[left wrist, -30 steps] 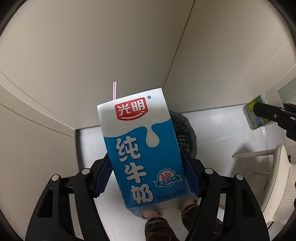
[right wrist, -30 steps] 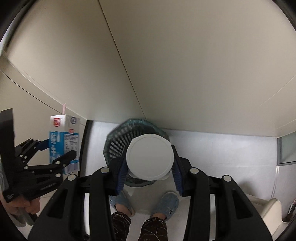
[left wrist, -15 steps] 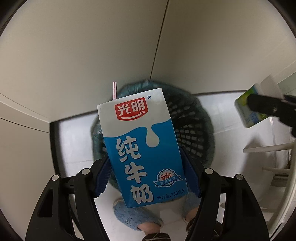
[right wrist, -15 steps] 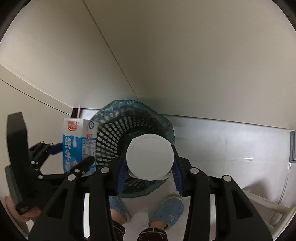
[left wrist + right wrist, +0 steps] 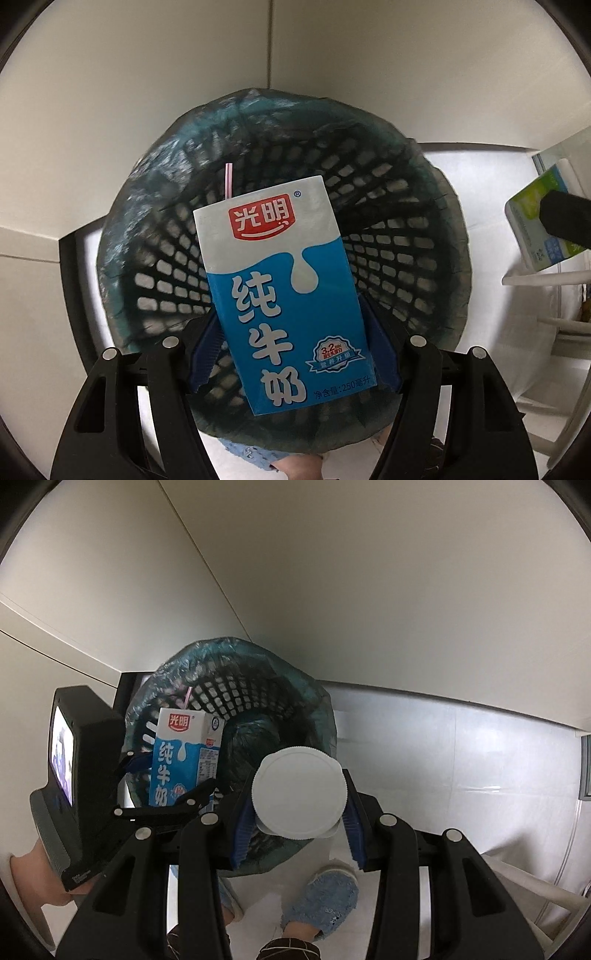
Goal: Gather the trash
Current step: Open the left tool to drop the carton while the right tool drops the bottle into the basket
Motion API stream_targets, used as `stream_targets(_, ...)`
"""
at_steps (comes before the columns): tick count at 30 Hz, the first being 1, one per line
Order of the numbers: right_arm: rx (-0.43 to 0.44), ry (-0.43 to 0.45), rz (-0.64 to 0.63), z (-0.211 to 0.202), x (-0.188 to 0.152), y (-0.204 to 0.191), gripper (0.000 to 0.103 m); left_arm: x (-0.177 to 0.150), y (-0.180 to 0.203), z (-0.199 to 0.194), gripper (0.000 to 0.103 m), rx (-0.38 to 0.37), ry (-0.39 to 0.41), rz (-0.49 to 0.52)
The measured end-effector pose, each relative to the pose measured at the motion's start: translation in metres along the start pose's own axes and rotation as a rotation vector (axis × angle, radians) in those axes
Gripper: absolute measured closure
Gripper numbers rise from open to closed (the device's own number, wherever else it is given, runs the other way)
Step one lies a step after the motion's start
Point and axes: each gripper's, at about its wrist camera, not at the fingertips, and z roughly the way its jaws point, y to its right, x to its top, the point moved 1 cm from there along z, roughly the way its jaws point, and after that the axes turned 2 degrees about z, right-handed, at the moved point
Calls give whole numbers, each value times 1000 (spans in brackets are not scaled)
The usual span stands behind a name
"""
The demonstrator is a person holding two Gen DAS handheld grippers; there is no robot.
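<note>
My left gripper [image 5: 295, 354] is shut on a blue and white milk carton [image 5: 280, 288] with a pink straw, held upright right over the mouth of the black mesh bin [image 5: 424, 236] lined with a teal bag. The carton also shows in the right wrist view [image 5: 177, 757], over the bin [image 5: 258, 686]. My right gripper [image 5: 297, 823] is shut on a white-lidded container [image 5: 299, 790], held above the bin's near right rim. That container, green and white on its side, shows at the right edge of the left wrist view [image 5: 535, 218].
The bin stands on a pale tiled floor in a corner of beige walls [image 5: 369, 590]. The person's blue slippers [image 5: 325, 897] are on the floor just in front of the bin. A white chair frame [image 5: 546, 295] stands to the right.
Both grippers have moved forward and down toward the bin. The bin now fills the left wrist view behind the carton. Both grips are unchanged.
</note>
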Motion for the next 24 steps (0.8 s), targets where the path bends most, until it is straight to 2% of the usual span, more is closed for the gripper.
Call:
stream_targets(6, -17, -4, -22, -1, -6, -2, 63, -6, 3, -18, 33, -4, 28, 23)
stream_targets(8, -15, -7, -29, -2, -7, -4, 63, -10, 2, -28, 25, -4, 44, 15)
stream_targets(16, 1, 6, -44, -8, -3, -18, 63, -25, -11, -59, 6, 13, 97, -76)
stream_targets(24, 48, 50, -70, -11, 7, -51, 63, -44, -47, -90, 6, 43, 133, -148)
